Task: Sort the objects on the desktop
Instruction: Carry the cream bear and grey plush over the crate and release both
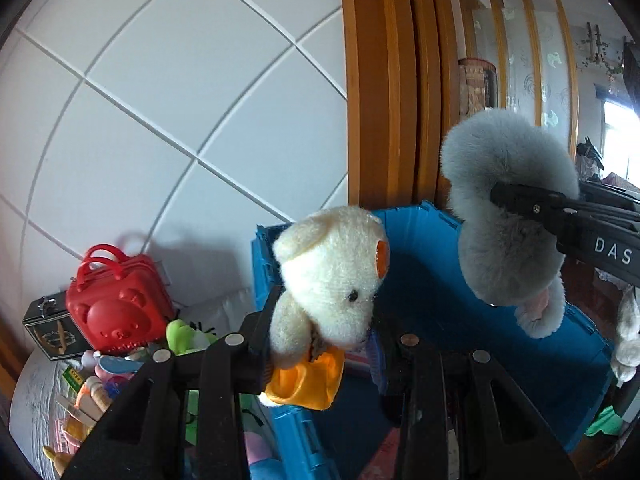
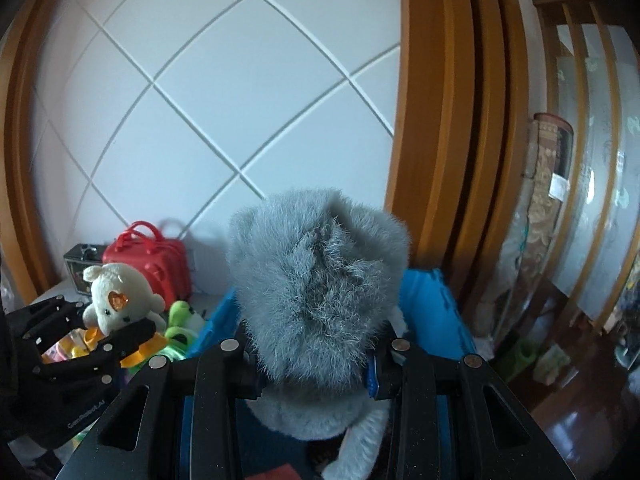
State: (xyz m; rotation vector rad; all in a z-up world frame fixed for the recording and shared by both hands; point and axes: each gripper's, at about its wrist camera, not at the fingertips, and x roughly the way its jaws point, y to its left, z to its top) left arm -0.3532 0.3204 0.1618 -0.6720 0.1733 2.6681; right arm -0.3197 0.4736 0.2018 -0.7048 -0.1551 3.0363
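Note:
My left gripper is shut on a cream teddy bear in an orange outfit, gripped around its body, head tilted down. It hangs over the left rim of a blue plastic crate. To the right, my right gripper is shut on a fluffy grey plush toy above the crate. In the right wrist view the grey plush fills the space between the fingers of the right gripper. The bear in the left gripper shows at the left, and the crate lies below.
A red bear-faced case, a dark box, a green plush and several small items lie on a white cloth left of the crate. A tiled wall stands behind. A wooden door frame rises at the right.

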